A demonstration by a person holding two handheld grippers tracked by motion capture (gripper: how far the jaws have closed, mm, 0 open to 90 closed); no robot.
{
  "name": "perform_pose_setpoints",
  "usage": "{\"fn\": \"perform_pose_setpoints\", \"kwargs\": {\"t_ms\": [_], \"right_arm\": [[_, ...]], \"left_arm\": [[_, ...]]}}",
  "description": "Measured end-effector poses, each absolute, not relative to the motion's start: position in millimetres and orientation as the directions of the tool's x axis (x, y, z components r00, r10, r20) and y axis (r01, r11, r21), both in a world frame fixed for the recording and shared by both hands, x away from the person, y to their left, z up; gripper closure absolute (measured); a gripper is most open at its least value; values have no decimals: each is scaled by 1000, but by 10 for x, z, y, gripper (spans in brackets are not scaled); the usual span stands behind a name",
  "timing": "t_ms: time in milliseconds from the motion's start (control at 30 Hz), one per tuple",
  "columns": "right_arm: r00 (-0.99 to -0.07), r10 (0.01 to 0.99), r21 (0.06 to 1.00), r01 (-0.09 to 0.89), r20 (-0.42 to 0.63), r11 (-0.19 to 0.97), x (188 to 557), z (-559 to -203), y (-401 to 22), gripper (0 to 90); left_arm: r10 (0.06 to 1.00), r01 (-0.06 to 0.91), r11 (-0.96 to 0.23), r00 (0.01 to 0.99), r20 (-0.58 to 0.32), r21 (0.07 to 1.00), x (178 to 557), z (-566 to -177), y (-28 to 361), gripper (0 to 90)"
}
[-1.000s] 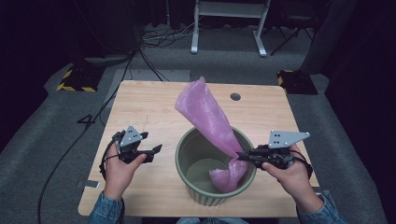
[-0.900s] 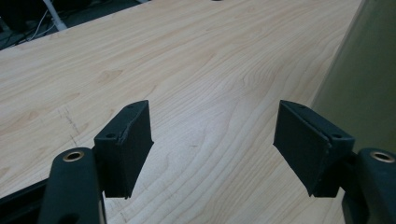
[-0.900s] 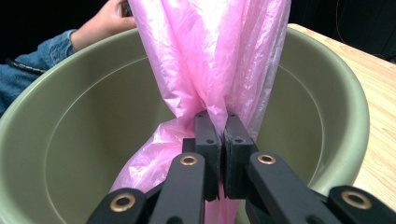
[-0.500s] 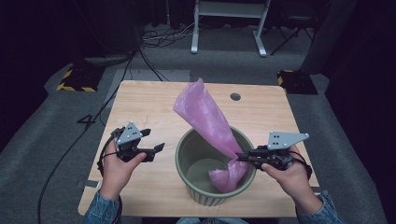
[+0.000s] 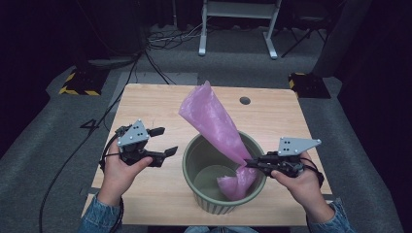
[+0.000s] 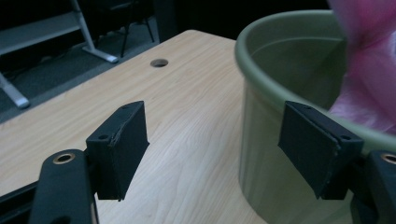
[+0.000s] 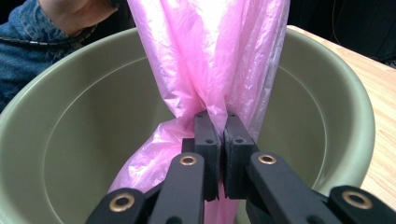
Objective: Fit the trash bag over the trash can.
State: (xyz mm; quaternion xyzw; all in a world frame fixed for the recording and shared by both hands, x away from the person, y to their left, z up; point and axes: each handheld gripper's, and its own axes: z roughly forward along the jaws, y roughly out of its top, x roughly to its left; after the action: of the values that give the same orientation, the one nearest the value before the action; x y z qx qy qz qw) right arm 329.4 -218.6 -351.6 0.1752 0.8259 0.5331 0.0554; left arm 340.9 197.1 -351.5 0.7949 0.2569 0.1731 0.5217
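I'm working in a dark lab or studio. Beyond the worktop [image 5: 145, 102] lie cables [image 5: 165, 39], hazard-striped blocks [image 5: 77, 83] and a metal stand [image 5: 238, 24].

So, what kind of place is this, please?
Probably a lab or studio for recording, not a home: a lone wooden table on grey carpet, loose cables on the floor, and a metal stand behind.
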Motion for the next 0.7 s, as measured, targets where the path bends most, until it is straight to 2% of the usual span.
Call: {"fn": "perform_pose_setpoints", "kwargs": {"t_ms": [267, 700], "right_arm": [[-932, 349, 898, 231, 94, 375, 3291, -3516, -2163, 875], [-926, 375, 891, 203, 41, 405, 3255, -3491, -2128, 869]], "left_arm": [[485, 179, -297, 875, -13, 938, 3380, -3310, 1805, 236], [428, 107, -310, 903, 38, 945, 3306, -3066, 1424, 241]]}}
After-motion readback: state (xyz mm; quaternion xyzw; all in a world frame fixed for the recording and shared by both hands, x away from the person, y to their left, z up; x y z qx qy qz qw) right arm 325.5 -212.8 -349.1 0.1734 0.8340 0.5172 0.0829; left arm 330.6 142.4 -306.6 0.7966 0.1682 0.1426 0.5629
